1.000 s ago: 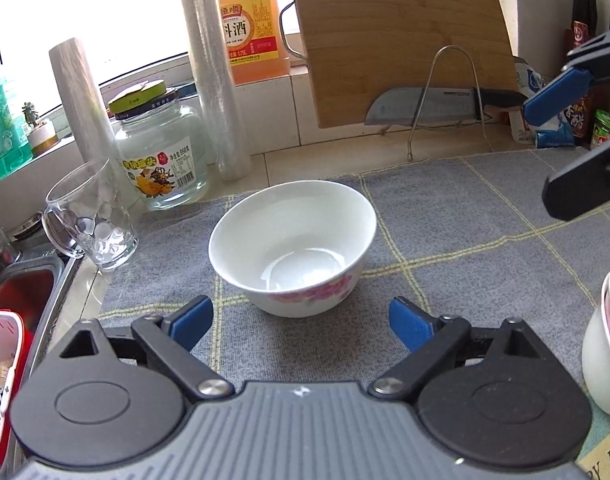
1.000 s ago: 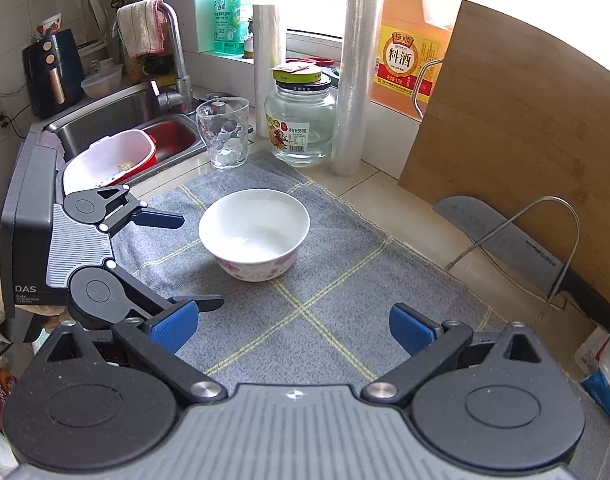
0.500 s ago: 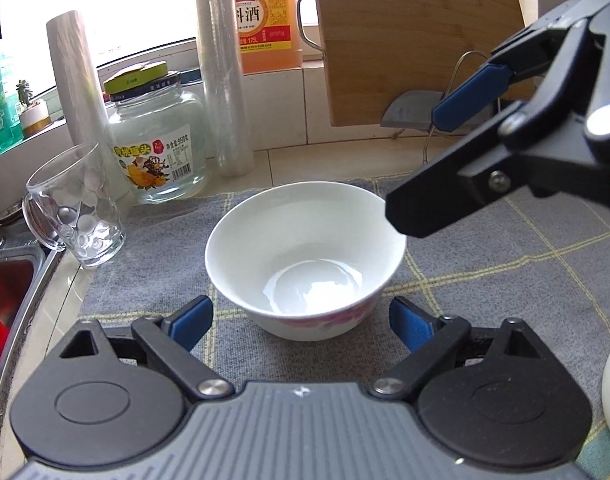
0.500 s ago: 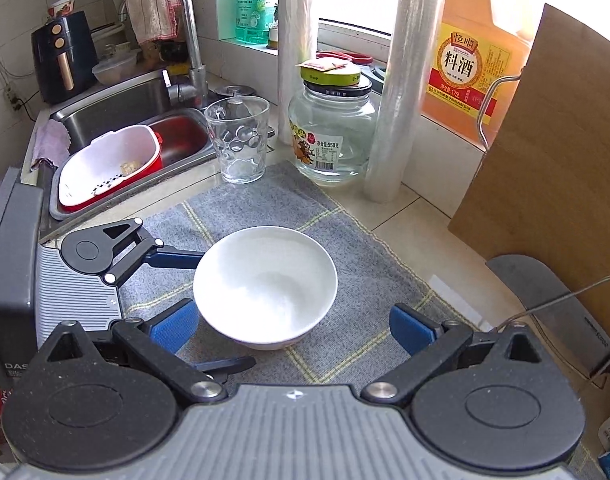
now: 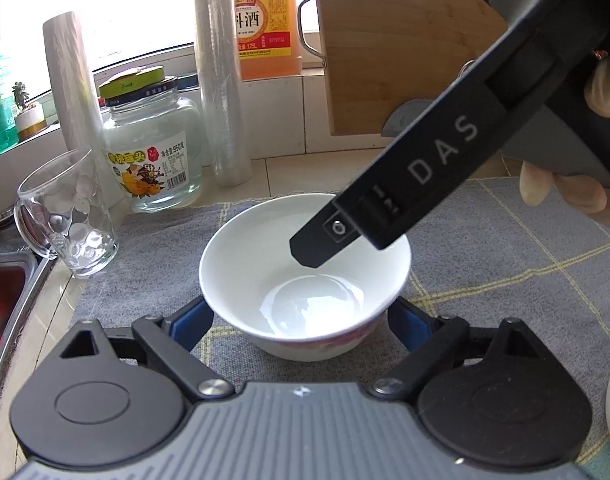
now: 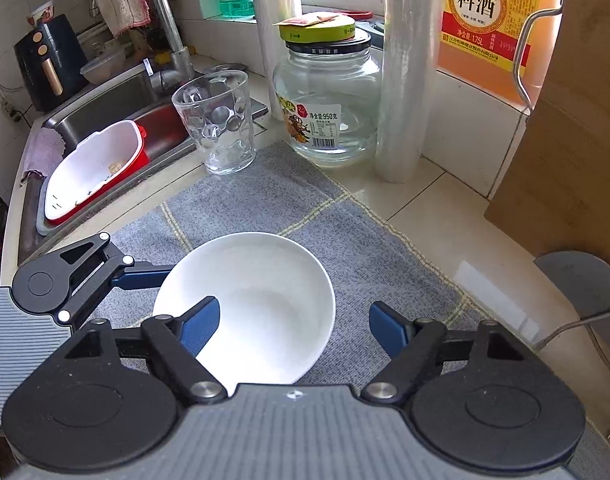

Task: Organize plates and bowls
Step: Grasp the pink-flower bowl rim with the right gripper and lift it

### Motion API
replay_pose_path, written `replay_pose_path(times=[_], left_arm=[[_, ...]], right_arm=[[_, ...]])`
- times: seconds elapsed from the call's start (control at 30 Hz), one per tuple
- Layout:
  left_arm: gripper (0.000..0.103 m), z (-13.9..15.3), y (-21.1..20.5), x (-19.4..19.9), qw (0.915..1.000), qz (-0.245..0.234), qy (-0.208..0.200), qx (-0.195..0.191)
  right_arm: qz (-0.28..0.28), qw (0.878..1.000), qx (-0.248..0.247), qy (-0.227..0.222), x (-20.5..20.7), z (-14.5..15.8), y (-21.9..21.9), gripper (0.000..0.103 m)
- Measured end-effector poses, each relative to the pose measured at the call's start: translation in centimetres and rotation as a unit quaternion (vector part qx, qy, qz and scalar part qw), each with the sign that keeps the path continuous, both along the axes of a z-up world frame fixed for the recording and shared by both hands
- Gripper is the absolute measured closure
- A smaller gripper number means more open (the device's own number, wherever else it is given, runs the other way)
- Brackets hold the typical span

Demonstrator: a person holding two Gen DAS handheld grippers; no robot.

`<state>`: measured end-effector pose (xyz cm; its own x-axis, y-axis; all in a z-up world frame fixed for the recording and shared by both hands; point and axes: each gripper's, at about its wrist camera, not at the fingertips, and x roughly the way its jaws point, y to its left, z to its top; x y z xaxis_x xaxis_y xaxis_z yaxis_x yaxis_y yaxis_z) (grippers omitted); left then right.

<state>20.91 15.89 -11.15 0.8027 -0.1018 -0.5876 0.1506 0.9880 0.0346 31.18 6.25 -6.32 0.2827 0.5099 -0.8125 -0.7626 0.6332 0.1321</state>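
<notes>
**Two claws close in on one bowl**

The left claw [image 5: 301, 320] is spread wide, its fingers flanking the white bowl [image 5: 305, 276] on the grey mat [image 5: 505, 264]; the right claw [image 6: 293, 328], also spread (one finger over the bowl's inside, one outside), probably lines up a rim pinch; neither grips yet.

One white bowl [image 5: 305, 276] stands upright and empty on the grey checked mat over the surface. Its glossy interior reflects light at the base; a pink floral band shows low on the outer wall. It sits between the left gripper's spread blue fingers [image 5: 193, 320], one on each side of its lower wall; contact cannot be confirmed. In the right wrist view the bowl [image 6: 265, 300] lies below the right gripper's fingers [image 6: 199, 326], whose left one overlaps the rim.
</notes>
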Motion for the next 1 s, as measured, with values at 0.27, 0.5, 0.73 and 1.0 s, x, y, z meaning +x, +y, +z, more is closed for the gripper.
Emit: replay_pose_path(times=[0.27, 0.5, 0.73, 1.0], left_arm=[[0.01, 0.1, 0.2, 0.3, 0.9999, -0.004, 0.0, -0.011], [0.01, 0.1, 0.3, 0.3, 0.9999, -0.004, 0.0, -0.015], [0.01, 0.1, 0.2, 0.2, 0.9999, -0.005, 0.001, -0.016], [0.01, 0.5, 0.0, -0.3, 0.9998, -0.015, 0.003, -0.009]], right_arm=[[0.007, 1.0, 0.001, 0.015, 1.0, -0.9, 1.2, 0.027], [0.014, 1.0, 0.004, 0.024, 1.2, -1.4, 1.8, 0.036], [0.012, 0.999, 0.009, 0.03, 1.3, -1.4, 1.8, 0.037], [0.008, 0.999, 0.015, 0.034, 0.9, -0.8, 1.2, 0.037]])
